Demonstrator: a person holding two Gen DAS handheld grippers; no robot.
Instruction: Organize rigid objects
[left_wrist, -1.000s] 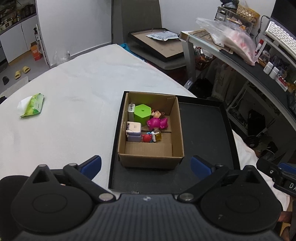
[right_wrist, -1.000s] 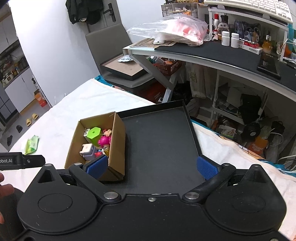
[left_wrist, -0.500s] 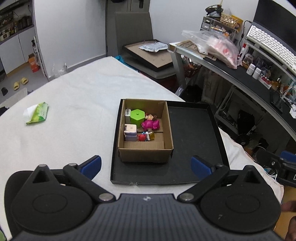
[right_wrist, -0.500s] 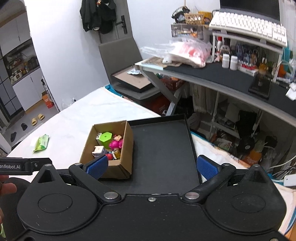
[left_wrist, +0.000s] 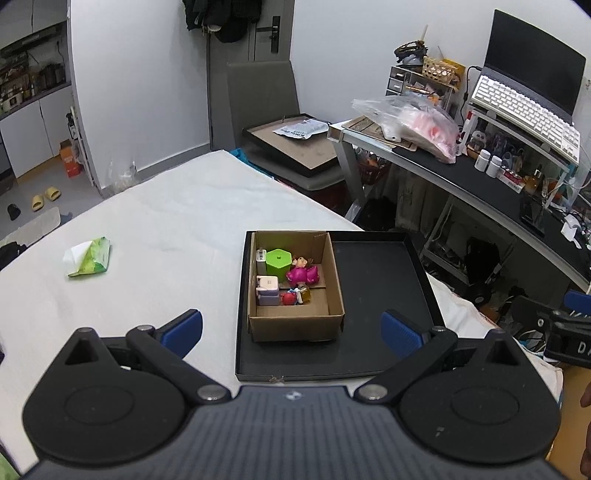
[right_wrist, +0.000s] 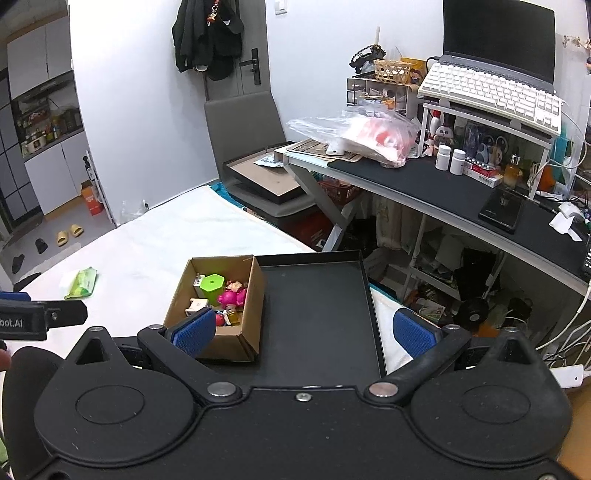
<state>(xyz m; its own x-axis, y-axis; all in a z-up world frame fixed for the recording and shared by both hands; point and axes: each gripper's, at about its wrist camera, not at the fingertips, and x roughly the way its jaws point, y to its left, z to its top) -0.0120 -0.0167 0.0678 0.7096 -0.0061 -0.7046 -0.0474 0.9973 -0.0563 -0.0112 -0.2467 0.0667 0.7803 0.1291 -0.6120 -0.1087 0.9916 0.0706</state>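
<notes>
A brown cardboard box (left_wrist: 295, 325) (right_wrist: 243, 345) stands in the left half of a black tray (left_wrist: 384, 280) (right_wrist: 321, 306) on the white table. Inside the box lie a green hexagonal block (left_wrist: 279, 261) (right_wrist: 211, 285), a pink doll (left_wrist: 302, 272) (right_wrist: 232, 295), a white and lilac toy (left_wrist: 267, 290), a red ball (left_wrist: 287, 298) and other small pieces. My left gripper (left_wrist: 291, 328) hangs open, well back from the box and above it. My right gripper (right_wrist: 304, 330) is open too, with nothing between its fingers. The tray's right half is bare.
A green tissue packet (left_wrist: 88, 256) (right_wrist: 81, 282) lies on the table at the left. A grey chair (left_wrist: 266, 110) with a framed board stands behind the table. A cluttered black desk (right_wrist: 443, 192) with a keyboard and a plastic bag runs along the right.
Both grippers have pulled back and risen away from the box, so box and tray look smaller and more of the room shows. Both stayed open.
</notes>
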